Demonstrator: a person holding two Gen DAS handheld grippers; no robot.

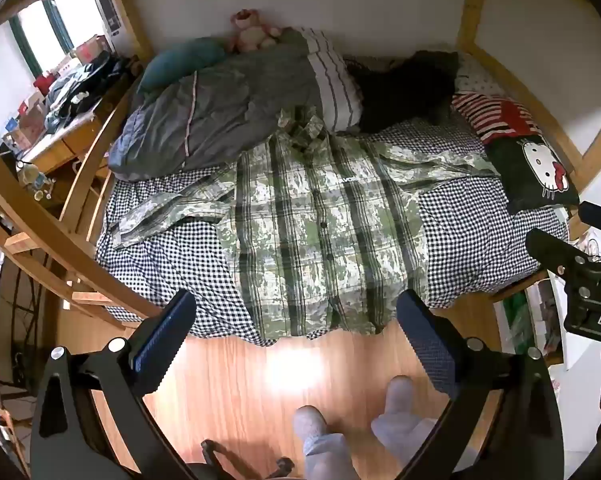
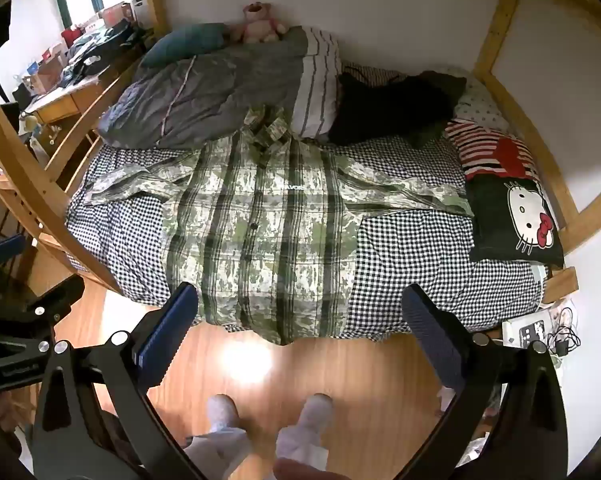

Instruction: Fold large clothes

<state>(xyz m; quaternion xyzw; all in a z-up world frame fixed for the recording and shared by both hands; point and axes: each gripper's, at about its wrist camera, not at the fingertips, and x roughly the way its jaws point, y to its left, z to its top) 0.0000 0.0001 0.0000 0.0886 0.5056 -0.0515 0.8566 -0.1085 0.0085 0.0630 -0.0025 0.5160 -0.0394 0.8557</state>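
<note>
A large green plaid shirt (image 1: 320, 224) lies spread flat on the checked bed sheet (image 1: 480, 232), buttons up, collar toward the wall and both sleeves stretched out sideways. Its hem hangs over the bed's near edge. The right wrist view shows the same shirt (image 2: 268, 232) on the sheet (image 2: 420, 248). My left gripper (image 1: 296, 320) hovers open above the floor just short of the hem, nothing between its fingers. My right gripper (image 2: 300, 316) is also open and empty, held near the hem's right side. Neither touches the cloth.
A grey duvet (image 1: 220, 120), dark clothing (image 1: 404, 92) and a black cartoon-cat cushion (image 1: 536, 176) crowd the back and right of the bed. A wooden bunk frame (image 1: 48, 224) with a ladder stands left. The person's slippered feet (image 1: 396, 396) rest on the wood floor.
</note>
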